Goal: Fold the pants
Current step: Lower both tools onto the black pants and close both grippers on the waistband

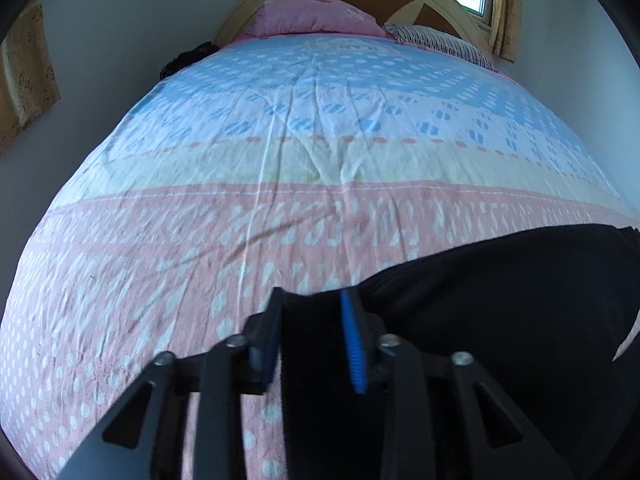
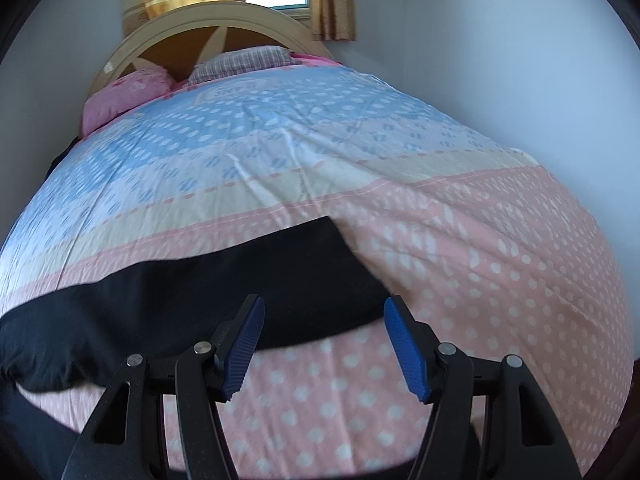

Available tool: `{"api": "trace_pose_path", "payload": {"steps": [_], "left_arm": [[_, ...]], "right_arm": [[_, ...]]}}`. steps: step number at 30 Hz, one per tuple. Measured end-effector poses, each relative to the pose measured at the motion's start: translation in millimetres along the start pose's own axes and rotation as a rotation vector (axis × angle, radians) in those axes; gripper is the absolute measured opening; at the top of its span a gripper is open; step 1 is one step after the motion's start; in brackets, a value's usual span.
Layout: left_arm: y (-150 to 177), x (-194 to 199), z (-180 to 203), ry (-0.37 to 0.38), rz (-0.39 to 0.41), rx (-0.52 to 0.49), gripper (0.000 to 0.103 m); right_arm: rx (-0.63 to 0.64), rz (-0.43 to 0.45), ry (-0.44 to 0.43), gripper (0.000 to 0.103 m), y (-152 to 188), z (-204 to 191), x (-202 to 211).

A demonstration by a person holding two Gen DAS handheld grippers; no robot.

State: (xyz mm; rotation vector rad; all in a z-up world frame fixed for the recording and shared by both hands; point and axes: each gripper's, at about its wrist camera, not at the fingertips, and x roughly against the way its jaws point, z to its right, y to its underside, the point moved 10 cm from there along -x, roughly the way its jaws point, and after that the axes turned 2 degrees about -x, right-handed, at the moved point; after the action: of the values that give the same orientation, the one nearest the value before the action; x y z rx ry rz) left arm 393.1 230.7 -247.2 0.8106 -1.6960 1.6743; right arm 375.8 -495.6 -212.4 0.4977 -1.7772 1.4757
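Black pants (image 1: 500, 300) lay across near end of bed (image 1: 280, 152), left wrist view: left hand-held gripper (image 1: 312, 320) closed on a fabric edge. Right wrist view: right hand-held gripper (image 2: 324, 332) wide apart, empty, poised over pants' near hem. Likely gathering corners for first fold; next, pinching right corner.

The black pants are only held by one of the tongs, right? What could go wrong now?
Yes, so two things might go wrong. The left tongs have black pants cloth between their pads, but the pads are not pressed tight, so the cloth might slip out when lifted. The right tongs are open just short of the pants' edge, holding nothing; if only one side rises, the pants could twist or bunch on the wrinkled bedspread.
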Motion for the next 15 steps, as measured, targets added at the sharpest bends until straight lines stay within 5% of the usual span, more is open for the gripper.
{"api": "trace_pose_path", "payload": {"steps": [7,15], "left_arm": [[-2,-2,3,-0.028,0.004,-0.05,0.021],[-7,-6,2,-0.07,-0.008,-0.082,0.029]], "right_arm": [[-0.018,-0.063,0.045,0.064,-21,24,-38],[-0.065,-0.162,-0.01,0.064,-40,26,-89]]}}
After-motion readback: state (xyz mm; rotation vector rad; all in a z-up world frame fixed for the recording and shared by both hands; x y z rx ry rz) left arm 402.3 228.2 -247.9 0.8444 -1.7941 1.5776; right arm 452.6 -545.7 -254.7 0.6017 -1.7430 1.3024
